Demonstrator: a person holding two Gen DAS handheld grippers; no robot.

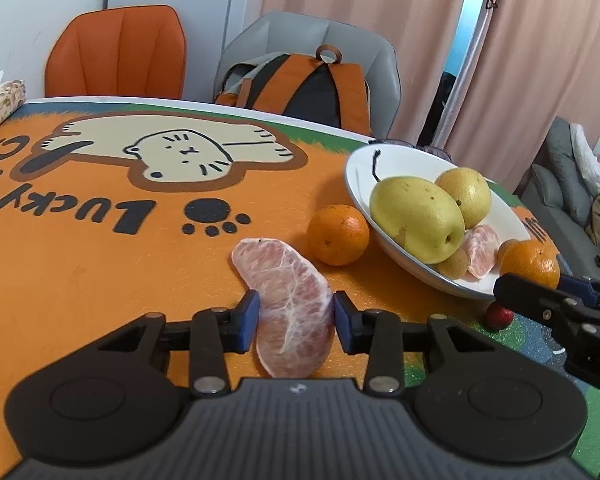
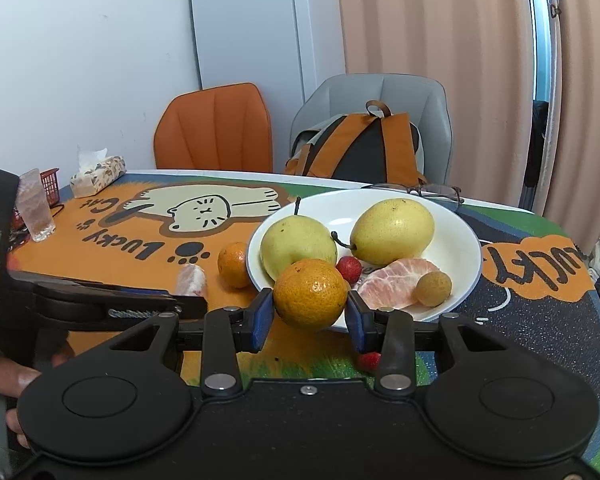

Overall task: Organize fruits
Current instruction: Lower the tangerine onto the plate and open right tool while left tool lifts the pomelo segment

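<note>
Left gripper [image 1: 294,316] has its blue pads pressed on both sides of a peeled pomelo segment [image 1: 290,304] lying on the bench [image 1: 100,272], jaws narrowed right down onto the flesh, while the right gripper [image 2: 310,312] is clamped on a whole orange [image 2: 310,294], held just at the near rim of the white plate [image 2: 466,240]. So both are loaded. On the plate so far: 2 yellow pears [image 2: 296,244], 1 pomelo segment [image 2: 396,284], a small brown longan [image 2: 433,289] and a red berry [image 2: 349,269]. Left outside it: a second orange [image 1: 338,234] on the bench just left of the plate, and a red berry [image 2: 369,360] at the near edge below the right gripper. My read is well past halfway, with 4 pieces to go, 2 of them already in the grippers. The left one's segment sits near and left of the plate, so it needs carrying right and far, whereas the orange looks almost in place, needing only a short move over the rim.
</note>
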